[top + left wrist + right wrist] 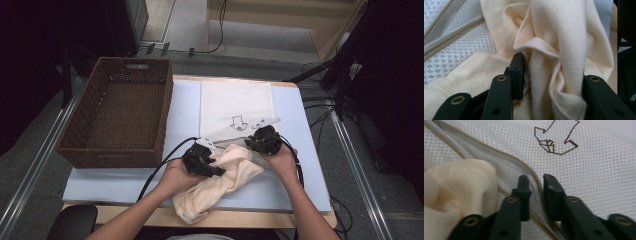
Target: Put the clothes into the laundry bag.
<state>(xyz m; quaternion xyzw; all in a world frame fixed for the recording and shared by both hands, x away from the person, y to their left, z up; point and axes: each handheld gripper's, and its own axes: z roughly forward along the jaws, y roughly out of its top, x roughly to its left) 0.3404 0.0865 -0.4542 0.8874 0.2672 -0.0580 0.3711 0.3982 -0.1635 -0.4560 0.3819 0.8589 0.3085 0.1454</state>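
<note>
Cream garment (220,182), soft and bunched into a long roll, lies at the lower middle of the high view, running from the near edge of the worktop (280,192) up toward the white mesh laundry bag (235,102). Its upper end meets the bag's lower edge, just below the small brown arrow drawing (239,122).

Left tongs (202,160) sit on the garment near the frame's centre. In the left gripper view they (551,75) are spread around a thick fold of the cream cloth (564,50), which fills the gap between them; whether they press it firmly I cannot tell. Mesh and a zip line (449,37) show at the upper left of that view.

Right tongs (262,140) rest at the bag's lower edge, right of centre. In the right gripper view they (535,185) stand close together, pinching the zipped edge of the bag (534,177), with the garment (459,185) at the lower left and the arrow drawing (556,140) above.

A brown wicker basket (120,112) stands at the left of the worktop, apart from the bag.
</note>
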